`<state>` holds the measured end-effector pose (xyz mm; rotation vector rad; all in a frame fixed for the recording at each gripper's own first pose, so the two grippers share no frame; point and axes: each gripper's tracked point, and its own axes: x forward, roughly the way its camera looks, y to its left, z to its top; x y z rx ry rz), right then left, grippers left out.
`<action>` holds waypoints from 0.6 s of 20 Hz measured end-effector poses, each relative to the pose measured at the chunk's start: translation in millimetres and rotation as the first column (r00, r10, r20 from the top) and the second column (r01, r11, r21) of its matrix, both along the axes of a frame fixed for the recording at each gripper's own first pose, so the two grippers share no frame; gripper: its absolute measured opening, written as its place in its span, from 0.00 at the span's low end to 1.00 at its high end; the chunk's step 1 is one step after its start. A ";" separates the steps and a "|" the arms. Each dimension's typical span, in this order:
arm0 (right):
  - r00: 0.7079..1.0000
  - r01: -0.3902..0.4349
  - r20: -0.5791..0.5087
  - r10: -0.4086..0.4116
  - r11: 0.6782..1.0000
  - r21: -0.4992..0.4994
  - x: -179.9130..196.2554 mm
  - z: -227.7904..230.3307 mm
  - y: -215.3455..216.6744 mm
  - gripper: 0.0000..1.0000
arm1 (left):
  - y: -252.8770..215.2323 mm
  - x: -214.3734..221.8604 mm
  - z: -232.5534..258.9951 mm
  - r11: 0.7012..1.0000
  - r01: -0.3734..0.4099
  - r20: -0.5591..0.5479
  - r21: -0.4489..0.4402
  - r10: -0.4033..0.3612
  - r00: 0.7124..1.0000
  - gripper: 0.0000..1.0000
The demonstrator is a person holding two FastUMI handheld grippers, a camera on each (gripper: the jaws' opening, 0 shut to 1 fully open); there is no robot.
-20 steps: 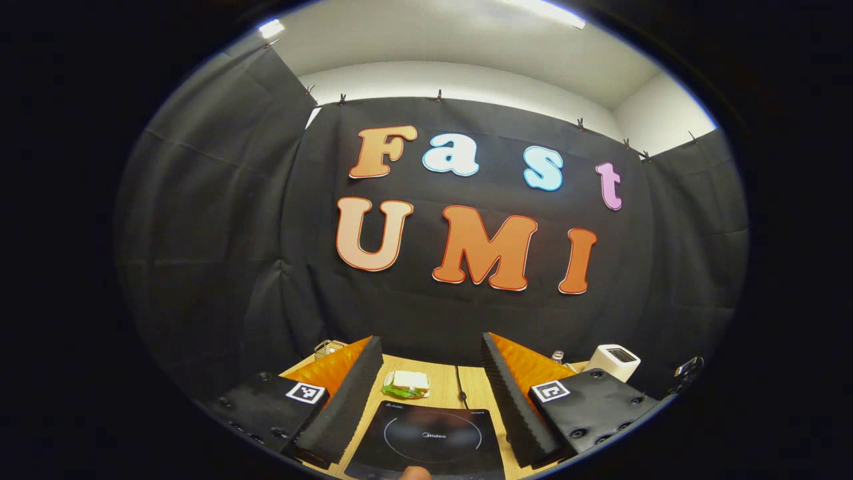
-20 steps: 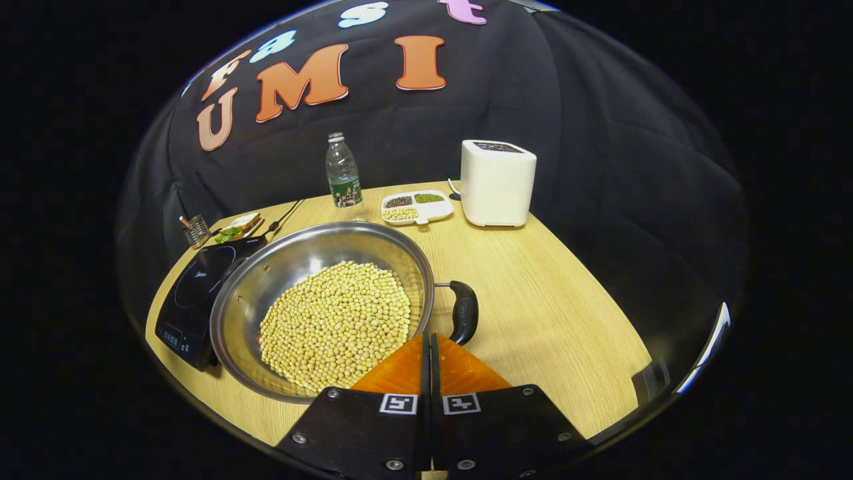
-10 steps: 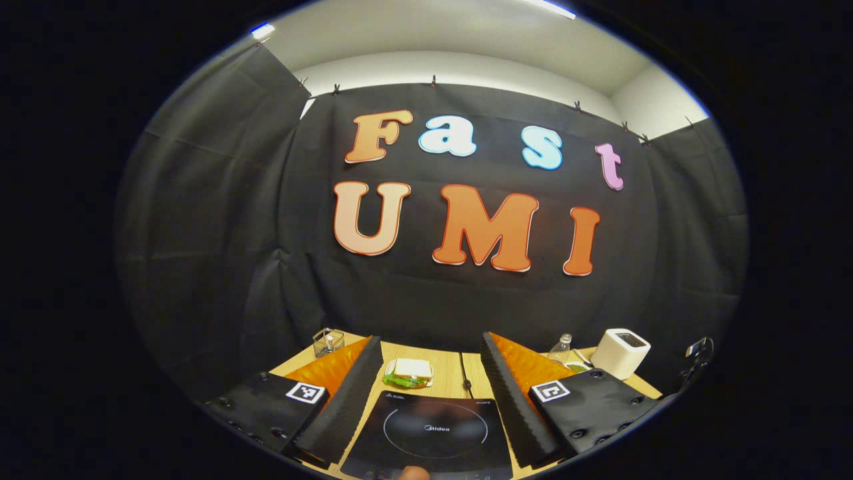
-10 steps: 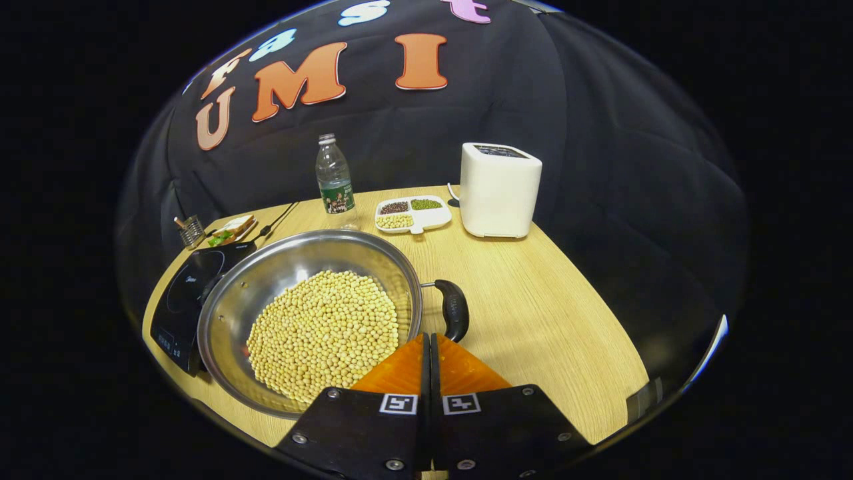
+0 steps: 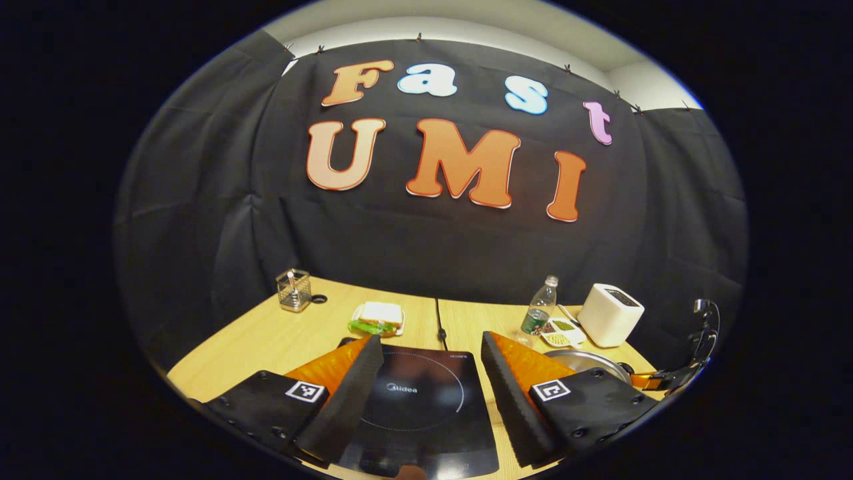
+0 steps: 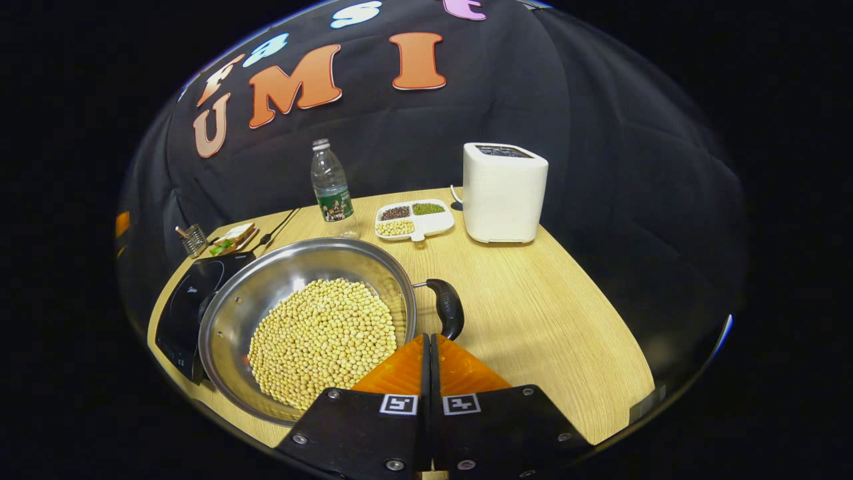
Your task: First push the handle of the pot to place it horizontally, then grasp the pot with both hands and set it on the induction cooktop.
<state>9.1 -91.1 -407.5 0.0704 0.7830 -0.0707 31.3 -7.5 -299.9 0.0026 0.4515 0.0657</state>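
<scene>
A wide steel pot (image 6: 280, 273) full of soybeans (image 6: 323, 333) sits on the wooden table, its left edge overlapping the black induction cooktop (image 6: 190, 300). Its black side handle (image 6: 446, 307) sticks out to the right. My right gripper (image 6: 427, 335) is shut with nothing between its fingers, tips by the pot's rim just below that handle. My left gripper (image 5: 431, 338) stands open above the cooktop (image 5: 416, 400). To its right, a sliver of the pot (image 5: 586, 360) shows behind one finger, with the right gripper (image 5: 656, 380) beyond.
At the back stand a water bottle (image 6: 330, 190), a divided dish of beans (image 6: 413, 220) and a white appliance (image 6: 503, 193). A sandwich plate (image 5: 376, 319) and wire basket (image 5: 293, 290) sit behind the cooktop, whose cord (image 5: 438, 317) runs backward. Bare table (image 6: 553, 320) lies right of the pot.
The left gripper view has tipped down, showing more table and the whole cooktop. In the right gripper view the pot and handle shifted slightly left. Both grippers kept their states.
</scene>
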 end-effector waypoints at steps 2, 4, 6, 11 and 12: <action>1.000 0.001 0.002 -0.001 1.000 0.004 3.4 -1.0 -0.5 0.00 | -15.8 -3.0 -25.7 1.000 0.015 -0.039 -0.020 -0.016 0.999 0.95; 1.000 -0.005 0.004 0.005 1.000 0.009 5.7 -0.7 -1.6 0.00 | -33.4 -9.6 -51.0 0.998 0.033 -0.088 -0.044 -0.037 0.995 0.99; 1.000 0.000 0.003 -0.001 1.000 0.020 6.6 -0.3 -2.7 0.00 | -47.0 -15.1 -66.7 0.998 0.048 -0.123 -0.051 -0.054 0.991 0.98; 0.999 0.009 0.053 -0.009 1.000 0.004 14.9 16.5 -6.9 0.00 | -79.8 -16.5 -97.3 0.995 0.083 -0.166 -0.047 -0.090 0.982 0.98; 0.998 0.012 0.069 -0.012 1.000 0.002 15.5 19.2 -6.7 0.00 | -86.2 -17.4 -106.8 0.995 0.089 -0.179 -0.054 -0.098 0.979 0.98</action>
